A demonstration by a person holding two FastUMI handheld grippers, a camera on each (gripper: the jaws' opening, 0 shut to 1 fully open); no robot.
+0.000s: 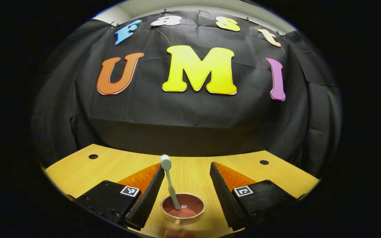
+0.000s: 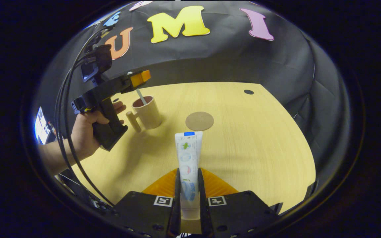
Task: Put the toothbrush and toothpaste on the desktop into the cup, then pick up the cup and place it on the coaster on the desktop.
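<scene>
My right gripper [image 2: 188, 195] clamps the toothpaste [image 2: 188, 158]; my left fingers [image 1: 150, 195] gape wide around the toothbrush [image 1: 170, 180] in the cup [image 1: 183, 208].

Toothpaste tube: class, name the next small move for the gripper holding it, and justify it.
Probably carry the toothpaste, clamped in the right gripper, over to the cup and lower it in. The toothbrush already stands in the cup, and the left gripper is open.

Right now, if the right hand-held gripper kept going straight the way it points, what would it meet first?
Probably the round coaster: it lies on the desktop just beyond the tip of the toothpaste tube clamped in the right hand-held gripper. Depth is unclear; the cup sits off to the left.
</scene>
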